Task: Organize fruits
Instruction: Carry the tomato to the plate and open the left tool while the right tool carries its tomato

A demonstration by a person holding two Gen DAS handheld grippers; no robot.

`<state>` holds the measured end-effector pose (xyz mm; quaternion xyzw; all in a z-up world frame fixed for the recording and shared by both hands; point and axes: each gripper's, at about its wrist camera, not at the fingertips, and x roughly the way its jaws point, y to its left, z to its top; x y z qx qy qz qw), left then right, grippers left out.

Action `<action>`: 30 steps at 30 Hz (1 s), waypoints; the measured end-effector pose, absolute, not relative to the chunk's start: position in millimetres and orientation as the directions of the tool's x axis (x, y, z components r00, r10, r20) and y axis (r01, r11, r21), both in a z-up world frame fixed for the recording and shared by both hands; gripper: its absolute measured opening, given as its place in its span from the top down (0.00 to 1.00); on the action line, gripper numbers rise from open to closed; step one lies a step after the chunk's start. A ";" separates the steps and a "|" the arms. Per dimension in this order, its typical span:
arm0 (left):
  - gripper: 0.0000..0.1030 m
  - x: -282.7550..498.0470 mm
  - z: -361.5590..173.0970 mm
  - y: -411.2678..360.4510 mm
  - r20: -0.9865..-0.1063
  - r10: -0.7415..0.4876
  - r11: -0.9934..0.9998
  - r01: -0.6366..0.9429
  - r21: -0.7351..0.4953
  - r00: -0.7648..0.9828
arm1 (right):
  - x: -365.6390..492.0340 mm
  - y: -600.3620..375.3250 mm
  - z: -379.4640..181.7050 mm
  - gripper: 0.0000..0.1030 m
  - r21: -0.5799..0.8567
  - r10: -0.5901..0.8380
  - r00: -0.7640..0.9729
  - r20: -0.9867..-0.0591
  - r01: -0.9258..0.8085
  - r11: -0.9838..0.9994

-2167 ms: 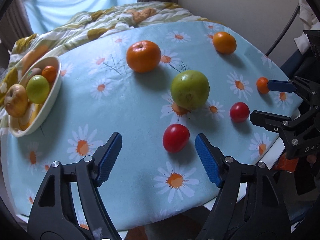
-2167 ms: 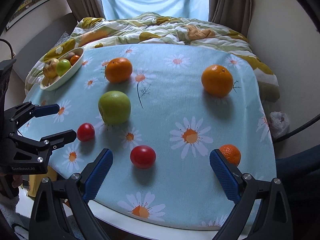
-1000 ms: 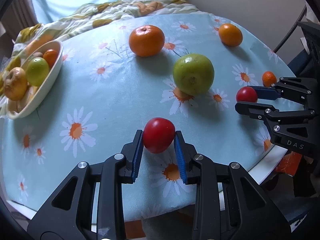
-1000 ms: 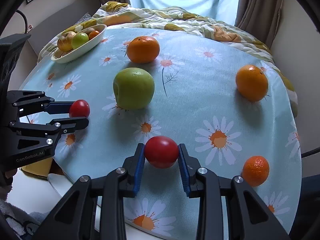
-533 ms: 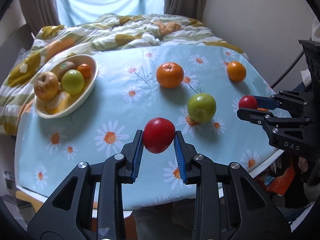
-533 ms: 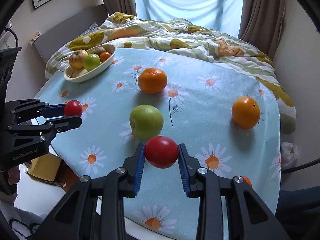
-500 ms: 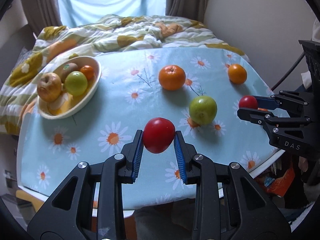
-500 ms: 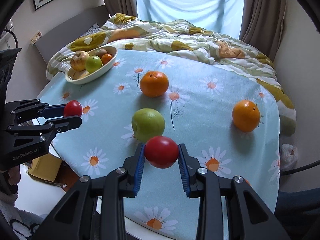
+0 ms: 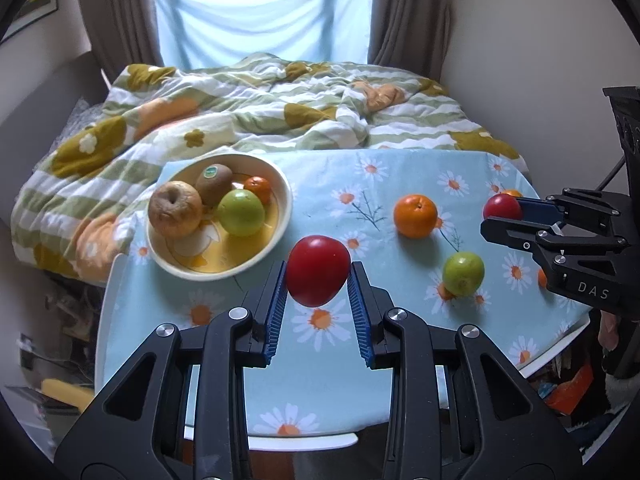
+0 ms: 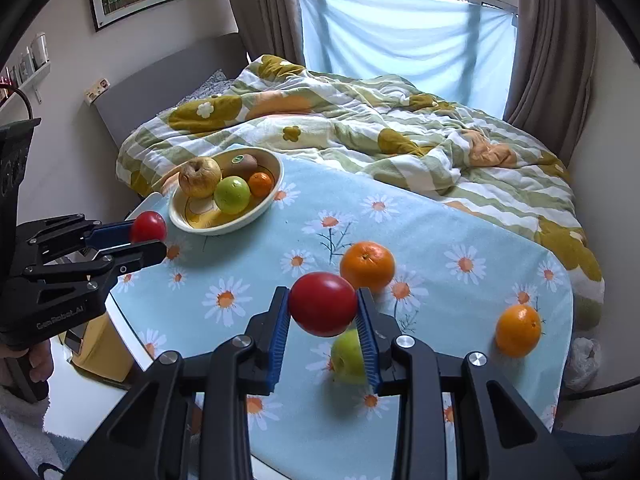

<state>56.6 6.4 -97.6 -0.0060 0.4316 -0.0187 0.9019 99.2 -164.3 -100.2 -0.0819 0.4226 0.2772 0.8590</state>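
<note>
Left wrist: our left gripper is clamping 1 tomato in the air near the bowl.

Right wrist: our right gripper is gripping tomato 2 over the table. Next we judge both need carrying to the bowl.

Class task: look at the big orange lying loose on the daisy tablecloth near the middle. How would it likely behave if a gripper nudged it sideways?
The big orange is round, so it would probably roll. The tablecloth may slow it slightly.
</note>
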 end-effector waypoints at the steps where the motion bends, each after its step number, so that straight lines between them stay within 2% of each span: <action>1: 0.64 58.8 -96.7 12.9 -0.778 -0.038 0.999 0.026 -0.029 0.627 | 101.1 -158.5 -99.0 0.71 0.095 0.409 0.488 -0.771 -0.547 0.832; 18: 0.64 112.4 -125.6 118.8 -0.825 -0.073 0.997 0.032 -0.066 0.560 | 139.3 -71.0 -101.3 0.71 0.142 0.408 0.469 -0.784 -0.505 0.852; 30: 0.64 151.0 -171.3 149.1 -0.866 -0.109 0.984 0.176 -0.024 0.488 | 165.8 -24.9 -121.1 0.71 0.177 0.383 0.454 -0.804 -0.433 0.884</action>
